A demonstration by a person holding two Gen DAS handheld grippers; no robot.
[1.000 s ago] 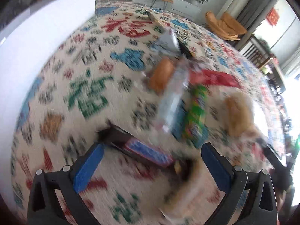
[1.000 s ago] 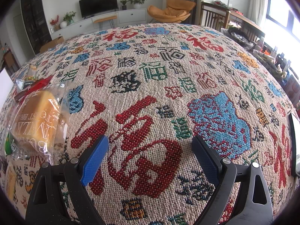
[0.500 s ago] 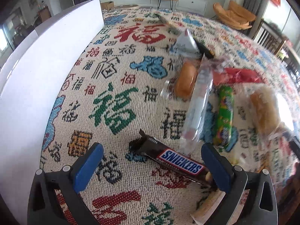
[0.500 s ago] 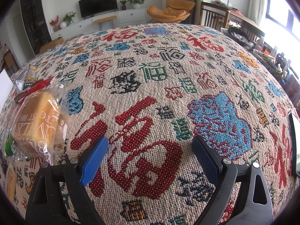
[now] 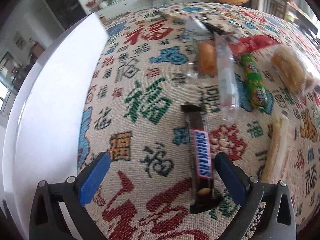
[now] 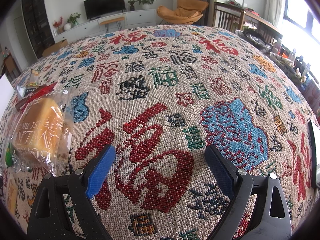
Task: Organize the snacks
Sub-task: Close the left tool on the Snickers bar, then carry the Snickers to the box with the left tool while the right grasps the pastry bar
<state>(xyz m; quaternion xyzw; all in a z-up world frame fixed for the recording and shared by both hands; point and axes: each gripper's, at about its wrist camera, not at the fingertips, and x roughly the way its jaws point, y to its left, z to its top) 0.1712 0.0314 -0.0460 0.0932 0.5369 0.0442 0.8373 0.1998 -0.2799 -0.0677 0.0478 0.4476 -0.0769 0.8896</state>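
Observation:
A Snickers bar (image 5: 200,152) lies lengthwise on the patterned cloth, its near end between the fingers of my open left gripper (image 5: 162,160), close to the right finger. Beyond it lie a clear wrapped snack (image 5: 227,76), a small bread roll (image 5: 207,59), a green candy tube (image 5: 254,80), a red packet (image 5: 254,44), a bagged bread (image 5: 290,70) and a pale wrapped bar (image 5: 277,150). My right gripper (image 6: 160,158) hovers open over bare cloth, with a bagged milk toast bread (image 6: 40,132) to its left.
A tall white box wall (image 5: 50,100) runs along the left of the left wrist view. The patterned tablecloth (image 6: 180,80) stretches wide in front of the right gripper. A white object's edge (image 6: 315,152) shows at the far right. Chairs and a TV cabinet stand beyond the table.
The left gripper has swung round and moved in, so the Snickers bar now lies lengthwise between its fingers instead of slanting across them. The right gripper has not moved.

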